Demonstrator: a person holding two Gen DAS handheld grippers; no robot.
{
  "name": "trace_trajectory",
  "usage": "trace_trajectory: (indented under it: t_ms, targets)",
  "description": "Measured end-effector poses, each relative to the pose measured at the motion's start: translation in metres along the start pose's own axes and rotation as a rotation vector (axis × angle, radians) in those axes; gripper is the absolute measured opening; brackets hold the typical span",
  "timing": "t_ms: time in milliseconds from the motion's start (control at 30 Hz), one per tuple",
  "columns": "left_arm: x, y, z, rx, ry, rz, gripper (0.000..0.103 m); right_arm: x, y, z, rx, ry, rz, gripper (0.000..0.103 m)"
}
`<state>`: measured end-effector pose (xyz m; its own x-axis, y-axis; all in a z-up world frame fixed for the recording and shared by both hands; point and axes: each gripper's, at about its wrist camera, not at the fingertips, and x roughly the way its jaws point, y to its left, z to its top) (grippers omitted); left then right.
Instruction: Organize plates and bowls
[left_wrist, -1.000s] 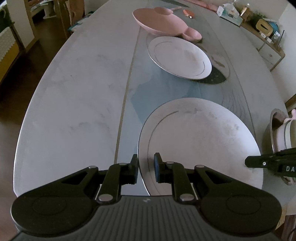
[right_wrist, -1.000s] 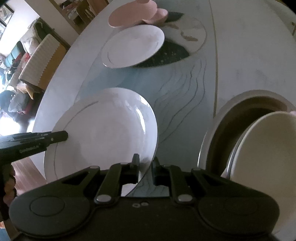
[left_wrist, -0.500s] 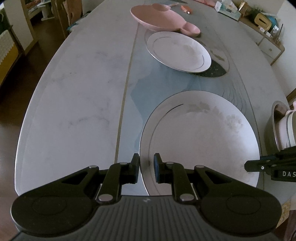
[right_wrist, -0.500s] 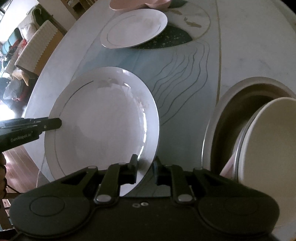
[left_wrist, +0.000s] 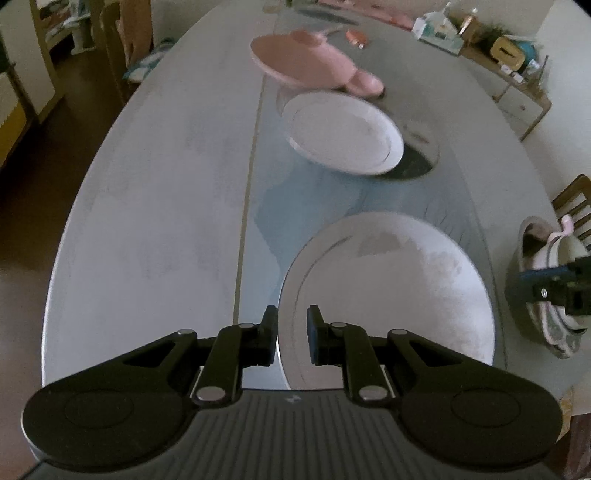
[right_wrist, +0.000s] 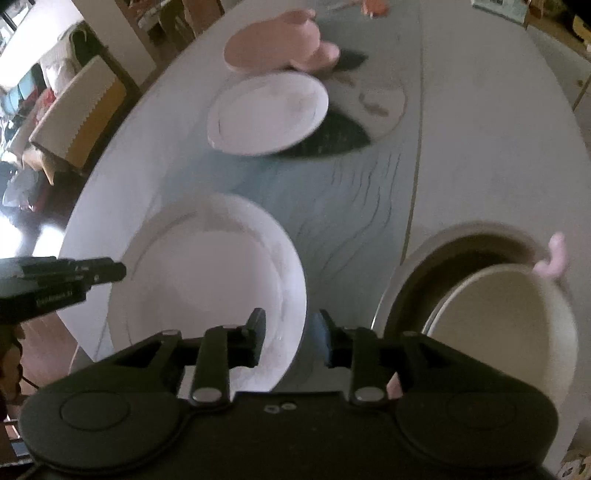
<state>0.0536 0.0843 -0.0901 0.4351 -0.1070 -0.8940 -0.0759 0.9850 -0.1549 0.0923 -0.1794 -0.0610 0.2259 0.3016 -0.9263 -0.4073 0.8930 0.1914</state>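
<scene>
The large plate (left_wrist: 388, 295) stays pinched at its near rim by my left gripper (left_wrist: 291, 334). My right gripper (right_wrist: 291, 339) is opening, its pads already off the other rim. I worry one-sided support lets it tilt and clatter onto the table (left_wrist: 155, 206).

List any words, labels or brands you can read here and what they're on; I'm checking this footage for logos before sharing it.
No text reads clearly.
On the left gripper, white print along its side: too blurred to read.
On that gripper's body, a small white mark: a logo, no letters.
On the boxes on the sideboard: labels too small and blurred.
On the large plate: no lettering.
</scene>
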Motion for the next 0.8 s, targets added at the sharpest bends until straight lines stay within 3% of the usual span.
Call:
trace_trajectory:
  t_ms: [267, 367, 433, 467, 633, 800]
  targets:
    - [-0.020, -0.009, 0.035, 0.034, -0.077, -0.005, 0.021, -0.023, 0.002, 0.033, -0.014, -0.103, -0.016, 0.041]
    - [-0.024, -0.011, 0.047, 0.036, -0.106, 0.005, 0.039, -0.030, 0.000, 0.049, -0.021, -0.144, -0.023, 0.048]
    - [-0.025, -0.013, 0.056, 0.035, -0.133, 0.011, 0.065, -0.031, -0.002, 0.060, -0.020, -0.159, -0.023, 0.053]
    - [-0.025, -0.013, 0.061, 0.035, -0.147, 0.016, 0.067, -0.031, -0.003, 0.067, -0.019, -0.164, -0.019, 0.054]
    - [-0.011, -0.012, 0.092, 0.016, -0.142, 0.022, 0.068, -0.023, -0.006, 0.095, -0.030, -0.185, -0.019, 0.073]
    - [0.012, -0.011, 0.119, 0.000, -0.129, 0.046, 0.068, -0.005, -0.013, 0.122, -0.045, -0.173, -0.014, 0.076]
